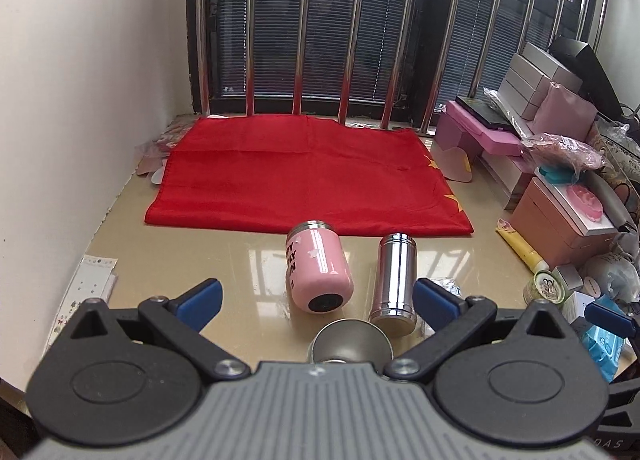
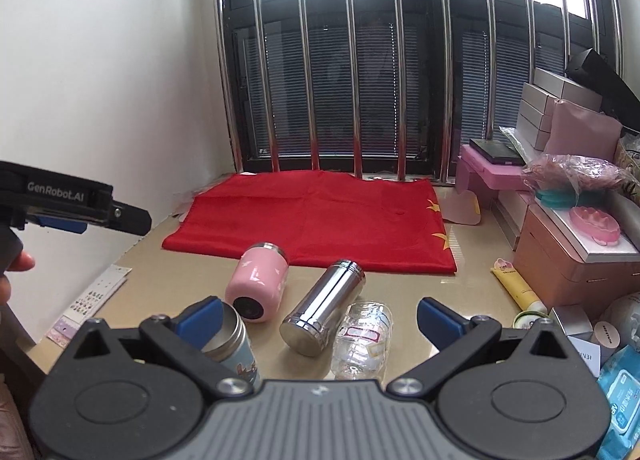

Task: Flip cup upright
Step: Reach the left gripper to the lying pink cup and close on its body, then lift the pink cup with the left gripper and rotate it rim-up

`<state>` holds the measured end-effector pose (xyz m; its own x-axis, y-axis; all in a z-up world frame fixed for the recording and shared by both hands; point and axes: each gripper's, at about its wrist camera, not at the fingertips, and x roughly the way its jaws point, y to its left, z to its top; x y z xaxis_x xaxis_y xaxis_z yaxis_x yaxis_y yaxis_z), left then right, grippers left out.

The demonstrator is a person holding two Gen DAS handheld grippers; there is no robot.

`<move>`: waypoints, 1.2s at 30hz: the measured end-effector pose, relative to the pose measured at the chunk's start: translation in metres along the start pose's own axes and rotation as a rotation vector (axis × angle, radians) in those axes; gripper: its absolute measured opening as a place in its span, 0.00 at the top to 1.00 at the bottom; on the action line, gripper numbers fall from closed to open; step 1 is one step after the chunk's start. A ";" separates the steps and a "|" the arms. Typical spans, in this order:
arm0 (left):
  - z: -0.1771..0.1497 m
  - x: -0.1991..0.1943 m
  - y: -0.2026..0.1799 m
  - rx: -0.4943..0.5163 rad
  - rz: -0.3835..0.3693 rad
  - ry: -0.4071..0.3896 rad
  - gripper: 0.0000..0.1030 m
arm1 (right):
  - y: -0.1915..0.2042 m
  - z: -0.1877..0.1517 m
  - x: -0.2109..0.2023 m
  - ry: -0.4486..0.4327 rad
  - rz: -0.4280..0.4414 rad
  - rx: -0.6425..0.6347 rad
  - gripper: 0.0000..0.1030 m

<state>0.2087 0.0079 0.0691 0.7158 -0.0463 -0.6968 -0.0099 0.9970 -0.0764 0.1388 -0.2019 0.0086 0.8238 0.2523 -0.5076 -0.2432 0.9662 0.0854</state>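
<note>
A pink cup (image 1: 318, 266) lies on its side on the beige table, its base toward me; it also shows in the right wrist view (image 2: 258, 282). A shiny steel cup (image 1: 394, 282) lies on its side beside it, to the right (image 2: 324, 306). A third cup with a steel rim and a blue printed body (image 2: 232, 344) stands upright close to my right gripper's left finger; its open mouth (image 1: 350, 342) shows just below my left gripper. My left gripper (image 1: 318, 302) is open and empty above the cups. My right gripper (image 2: 320, 320) is open and empty.
A red cloth (image 1: 308, 176) covers the back of the table under a barred window. A clear plastic bottle (image 2: 362, 338) lies beside the steel cup. Pink boxes (image 1: 556, 224), a yellow tube (image 1: 520, 246) and wipes crowd the right side. A sticker sheet (image 1: 86, 292) lies at left.
</note>
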 end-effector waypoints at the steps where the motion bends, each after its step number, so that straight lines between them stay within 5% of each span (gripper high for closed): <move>1: 0.010 0.014 0.003 0.006 -0.011 0.036 0.00 | -0.002 0.003 0.010 0.010 -0.001 0.010 0.00; 6: 0.056 0.107 0.023 0.066 -0.067 0.250 0.00 | -0.007 0.013 0.054 0.053 -0.092 0.075 0.00; 13: 0.087 0.217 0.039 0.143 -0.099 0.430 0.00 | -0.012 0.021 0.096 0.130 -0.233 0.192 0.00; 21: 0.074 0.313 0.046 0.020 -0.136 0.651 0.01 | -0.001 0.026 0.110 0.169 -0.308 0.222 0.00; 28: 0.065 0.337 0.028 -0.016 -0.202 0.694 0.01 | 0.001 0.028 0.106 0.175 -0.344 0.221 0.00; 32: 0.057 0.346 0.023 -0.063 -0.253 0.731 0.16 | -0.001 0.026 0.097 0.171 -0.364 0.220 0.00; 36: 0.052 0.337 0.018 -0.018 -0.245 0.681 0.17 | -0.004 0.022 0.086 0.163 -0.378 0.218 0.00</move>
<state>0.4855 0.0133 -0.1302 0.1049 -0.3020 -0.9475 0.0792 0.9523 -0.2947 0.2224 -0.1829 -0.0165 0.7386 -0.1141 -0.6644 0.1858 0.9819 0.0379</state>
